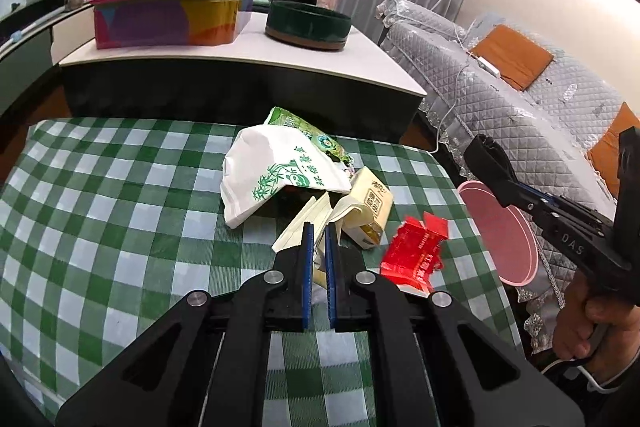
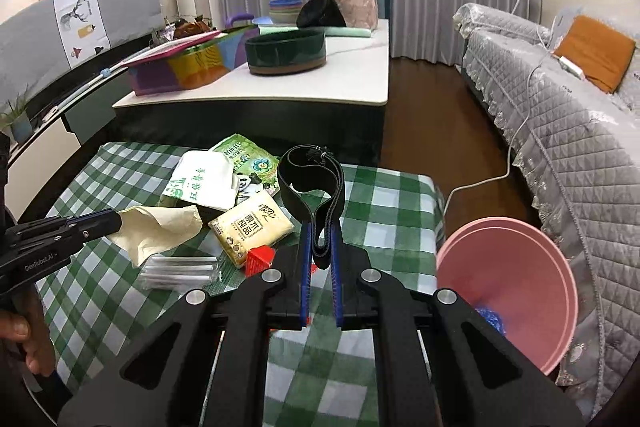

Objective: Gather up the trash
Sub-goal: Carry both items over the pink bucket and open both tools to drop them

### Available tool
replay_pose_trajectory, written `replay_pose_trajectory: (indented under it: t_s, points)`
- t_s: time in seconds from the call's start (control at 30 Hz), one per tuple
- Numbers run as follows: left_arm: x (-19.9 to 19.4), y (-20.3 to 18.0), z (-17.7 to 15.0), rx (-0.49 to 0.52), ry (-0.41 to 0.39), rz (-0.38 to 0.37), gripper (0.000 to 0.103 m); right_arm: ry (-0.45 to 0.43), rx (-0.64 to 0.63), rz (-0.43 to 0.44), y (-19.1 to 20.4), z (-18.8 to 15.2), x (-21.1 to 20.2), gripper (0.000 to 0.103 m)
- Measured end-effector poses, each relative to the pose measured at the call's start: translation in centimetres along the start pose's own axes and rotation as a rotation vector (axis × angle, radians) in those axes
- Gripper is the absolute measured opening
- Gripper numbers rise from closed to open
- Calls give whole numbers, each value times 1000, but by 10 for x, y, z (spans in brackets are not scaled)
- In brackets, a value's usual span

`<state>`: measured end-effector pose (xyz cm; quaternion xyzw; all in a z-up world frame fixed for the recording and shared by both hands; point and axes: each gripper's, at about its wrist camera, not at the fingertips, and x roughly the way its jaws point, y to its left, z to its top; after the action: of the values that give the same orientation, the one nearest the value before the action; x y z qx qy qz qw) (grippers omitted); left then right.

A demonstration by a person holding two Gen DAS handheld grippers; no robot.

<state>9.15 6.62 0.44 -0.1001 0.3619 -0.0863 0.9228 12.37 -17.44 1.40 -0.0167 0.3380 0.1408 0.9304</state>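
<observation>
Left gripper [image 1: 319, 227] pinches the cream tissue [image 2: 160, 229] between its jaws; right gripper [image 2: 321, 227] clamps the black strap [image 2: 310, 171].

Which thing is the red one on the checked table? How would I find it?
Look at the green-and-white checked tablecloth and find the pile of packets near its far side. Just nearer than the pale yellow tissue pack, toward the pink bin, lies the red wrapper. It is the only bright red, crumpled thing there.
</observation>
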Motion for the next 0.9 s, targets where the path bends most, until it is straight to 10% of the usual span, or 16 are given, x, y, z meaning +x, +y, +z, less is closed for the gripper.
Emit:
replay_pose_trajectory:
  t_s: [0.9]
  points:
    - [-28, -59, -3, 131, -89, -50, 5, -62, 34, -82, -34, -22, -67, 9]
